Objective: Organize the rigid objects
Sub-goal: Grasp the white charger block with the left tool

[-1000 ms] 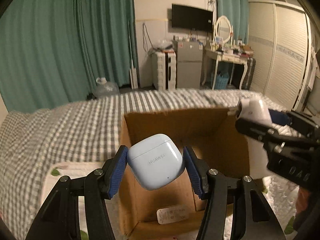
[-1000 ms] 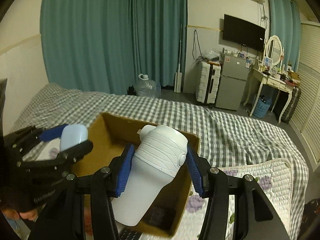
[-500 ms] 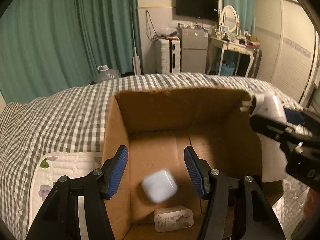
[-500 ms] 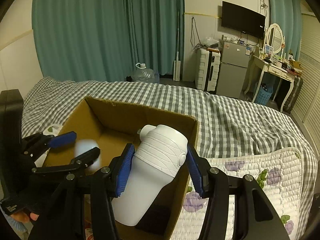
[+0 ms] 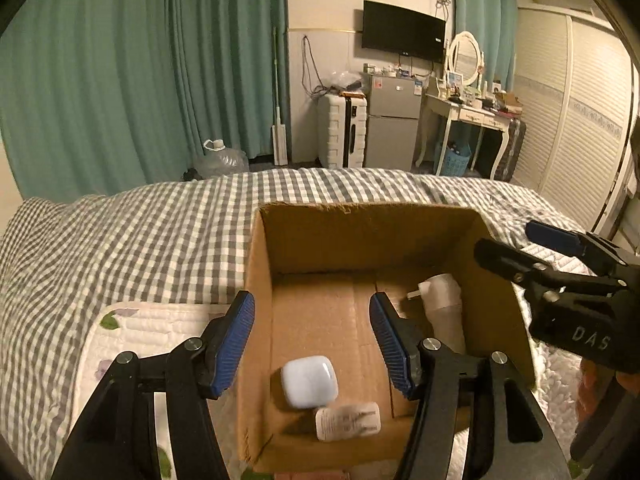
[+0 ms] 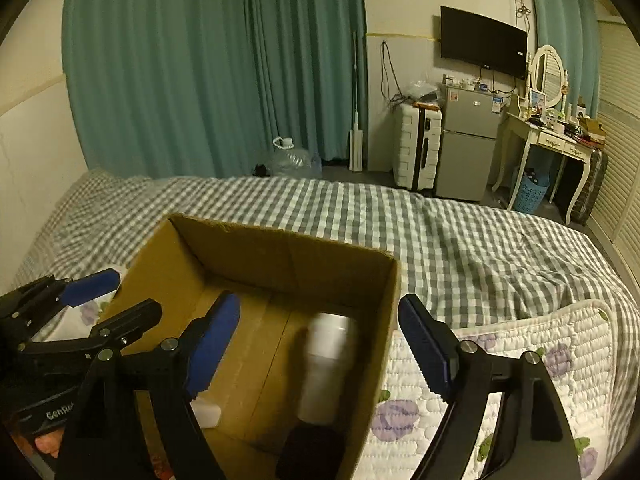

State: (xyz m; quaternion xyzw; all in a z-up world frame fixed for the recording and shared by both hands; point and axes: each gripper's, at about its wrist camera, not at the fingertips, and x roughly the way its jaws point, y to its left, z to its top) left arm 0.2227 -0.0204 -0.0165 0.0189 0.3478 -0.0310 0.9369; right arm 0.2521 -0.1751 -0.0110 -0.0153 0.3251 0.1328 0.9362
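Note:
An open cardboard box (image 5: 360,224) (image 6: 280,244) stands on the bed. A pale blue earbud case (image 5: 309,381) lies on the box floor beside a white labelled block (image 5: 347,420). A white bottle (image 5: 442,300) (image 6: 328,364) lies blurred against the box's right wall. My left gripper (image 5: 312,344) is open and empty above the box's near left part. My right gripper (image 6: 320,344) is open and empty above the bottle; it also shows in the left wrist view (image 5: 560,264).
A grey checked bedspread (image 5: 140,240) covers the bed, with a white floral quilt (image 6: 520,360) beside the box. A dark object (image 6: 312,452) lies at the box's near end. A suitcase (image 5: 342,130), fridge and dressing table stand beyond the bed.
My left gripper opened and the earbud case fell to the box floor. My right gripper then opened and the white bottle dropped into the box.

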